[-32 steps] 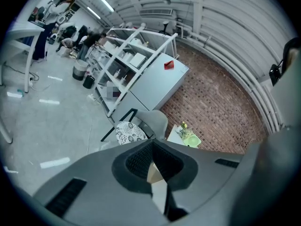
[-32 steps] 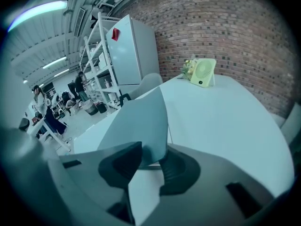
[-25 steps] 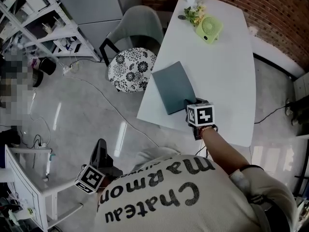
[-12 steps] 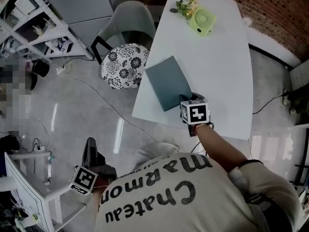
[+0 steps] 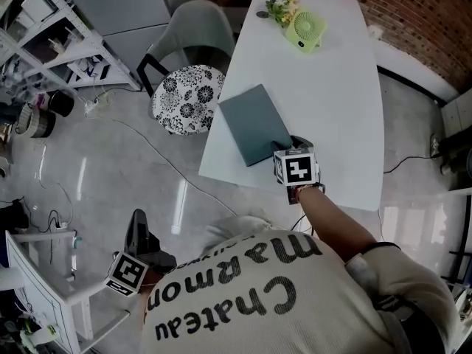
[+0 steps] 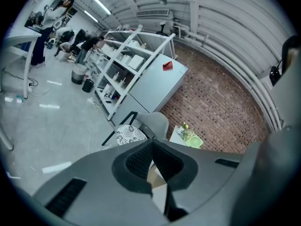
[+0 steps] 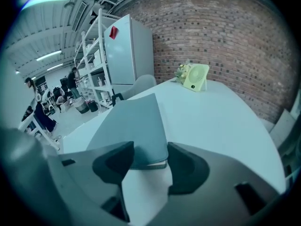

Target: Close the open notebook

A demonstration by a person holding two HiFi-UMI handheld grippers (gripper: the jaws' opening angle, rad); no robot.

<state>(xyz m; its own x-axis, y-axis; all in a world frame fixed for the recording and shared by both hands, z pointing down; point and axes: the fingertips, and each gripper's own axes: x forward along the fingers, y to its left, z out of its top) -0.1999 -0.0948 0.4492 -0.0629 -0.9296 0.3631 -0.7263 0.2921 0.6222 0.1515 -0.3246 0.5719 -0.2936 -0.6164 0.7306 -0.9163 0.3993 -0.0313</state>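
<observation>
The notebook (image 5: 254,122) lies flat and closed on the white table (image 5: 332,87), showing its grey-teal cover. My right gripper (image 5: 291,144) sits at its near corner. In the right gripper view that corner of the notebook (image 7: 134,124) lies between the jaws of the right gripper (image 7: 148,161), which are opening, and the pads stand off the cover. My left gripper (image 5: 136,223) hangs low at the left, away from the table. In its own view the left gripper (image 6: 151,147) has its pads meeting and nothing between them.
A green fan (image 5: 304,29) and a small flower pot (image 5: 279,6) stand at the table's far end. A chair with a flowered cushion (image 5: 188,98) is beside the table's left edge. Metal shelves (image 5: 44,35) and cables on the floor lie to the left.
The notebook and right gripper keep their places at the table's near edge; only the head view drifts a little. The left gripper has not moved.
</observation>
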